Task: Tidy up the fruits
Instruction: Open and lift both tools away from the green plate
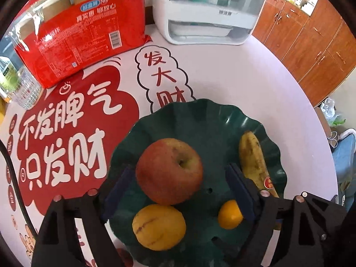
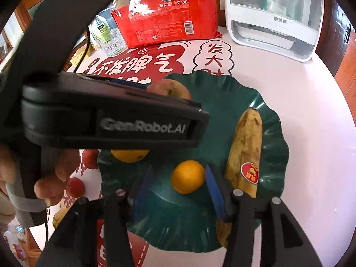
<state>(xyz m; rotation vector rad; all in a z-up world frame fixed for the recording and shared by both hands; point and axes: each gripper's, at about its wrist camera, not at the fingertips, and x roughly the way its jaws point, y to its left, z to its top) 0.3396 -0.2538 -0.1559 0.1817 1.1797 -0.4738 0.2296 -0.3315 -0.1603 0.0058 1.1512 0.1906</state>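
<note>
Nearest, the right hand-held gripper (image 2: 178, 187) is hovering open, its pads flanking but not touching a small orange (image 2: 187, 176) in the green plate (image 2: 273, 155); farther back, the left hand-held gripper (image 1: 178, 191) is straddling the apple (image 1: 169, 171), also open.

Apple (image 2: 169, 89) (half hidden) behind left gripper (image 2: 115, 120)

From each wrist we look steeply down, close over the same green plate (image 1: 222, 115) (image 2: 251, 89) of fruit.
</note>
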